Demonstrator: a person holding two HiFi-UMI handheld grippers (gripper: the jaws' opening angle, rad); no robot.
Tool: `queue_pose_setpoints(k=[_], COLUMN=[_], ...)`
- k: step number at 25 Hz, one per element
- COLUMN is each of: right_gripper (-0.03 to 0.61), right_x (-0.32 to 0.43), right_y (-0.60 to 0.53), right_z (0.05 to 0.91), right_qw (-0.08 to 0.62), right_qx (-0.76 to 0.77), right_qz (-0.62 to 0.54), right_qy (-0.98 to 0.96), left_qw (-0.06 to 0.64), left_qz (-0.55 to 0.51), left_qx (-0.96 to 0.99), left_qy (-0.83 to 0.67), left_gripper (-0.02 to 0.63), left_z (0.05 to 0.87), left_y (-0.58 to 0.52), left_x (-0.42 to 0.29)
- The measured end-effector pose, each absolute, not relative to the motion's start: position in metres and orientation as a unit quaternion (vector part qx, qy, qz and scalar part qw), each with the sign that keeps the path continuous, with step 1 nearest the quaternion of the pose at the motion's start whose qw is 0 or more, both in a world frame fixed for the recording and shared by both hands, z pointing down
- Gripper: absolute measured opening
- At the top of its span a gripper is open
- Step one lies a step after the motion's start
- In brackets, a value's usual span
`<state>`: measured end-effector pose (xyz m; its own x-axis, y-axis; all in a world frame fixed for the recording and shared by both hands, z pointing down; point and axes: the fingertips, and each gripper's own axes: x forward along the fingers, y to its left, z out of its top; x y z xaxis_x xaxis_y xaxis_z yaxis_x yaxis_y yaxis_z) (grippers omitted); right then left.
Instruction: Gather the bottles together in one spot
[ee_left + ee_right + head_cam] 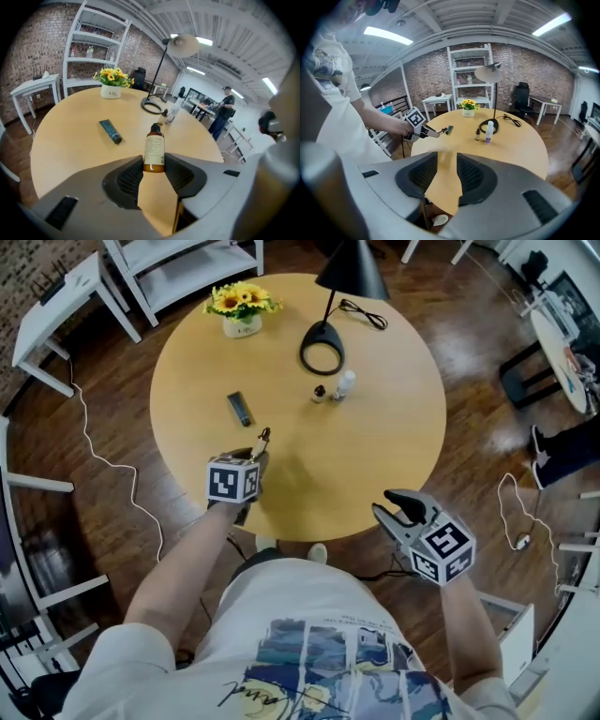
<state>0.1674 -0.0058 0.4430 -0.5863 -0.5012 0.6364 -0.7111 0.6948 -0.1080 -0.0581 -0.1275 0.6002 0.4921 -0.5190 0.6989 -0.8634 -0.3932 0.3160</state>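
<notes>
Amber-brown with a cream label and a black cap, the small bottle (pixel 153 147) is clenched by its base alone in our left claw (pixel 153 174), tilted and apparently lifted off the round pale-wood table (pixel 394 446). That low, narrow hold is our main worry. Most of the bottle stands free above the pads, so we judge that a quick swing or a knock could pivot it out and drop it onto the table, where it might roll off the edge. The spot we take as the goal lies across the table, where a tall white plastic bottle (pixel 345 383) and a tiny dark bottle (pixel 320 393) stand just beside each other near the black ring-shaped lamp base (pixel 322 351). Setting down too close, or at a tilt, could topple either, since both look slim and light. A dark teal tube (pixel 240 409) lies near the path and could be clipped. Our right claw (pixel 446 174) hovers off the near edge, released, with nothing between its jaws.
</notes>
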Motion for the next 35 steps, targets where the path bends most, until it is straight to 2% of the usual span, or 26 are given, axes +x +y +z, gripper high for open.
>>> queue_pose_setpoints(k=[3, 8, 13, 19, 24, 30, 35], right_gripper=[0.155, 0.156, 0.156, 0.153, 0.103, 0.098, 0.094], right_x=[0.153, 0.114, 0.075, 0.046, 0.044, 0.043, 0.045], right_y=[-0.024, -0.048, -0.036, -0.011, 0.006, 0.015, 0.003], right_z=[0.421, 0.381, 0.364, 0.372, 0.375, 0.379, 0.389], right_qw=[0.300, 0.344, 0.370, 0.395, 0.410, 0.424, 0.439], right_qx=[0.282, 0.145, 0.011, -0.118, -0.174, -0.207, -0.184], right_qz=[0.152, 0.044, -0.004, -0.035, -0.011, -0.012, -0.021], right_qy=[-0.899, -0.927, -0.929, -0.910, -0.895, -0.882, -0.879], left_qw=[0.331, 0.285, 0.250, 0.247, 0.257, 0.265, 0.273], left_qz=[0.198, 0.103, 0.071, 0.055, 0.052, 0.058, 0.063], left_qx=[0.845, 0.930, 0.961, 0.967, 0.965, 0.961, 0.960], left_qy=[-0.371, -0.209, -0.096, -0.034, 0.010, 0.051, -0.001], left_gripper=[0.149, 0.149, 0.148, 0.149, 0.147, 0.149, 0.158], left_z=[0.553, 0.467, 0.422, 0.410, 0.412, 0.417, 0.426], left_y=[-0.108, -0.063, -0.021, 0.006, 0.015, 0.023, 0.008], left_x=[-0.029, 0.022, 0.043, 0.043, 0.042, 0.046, 0.042])
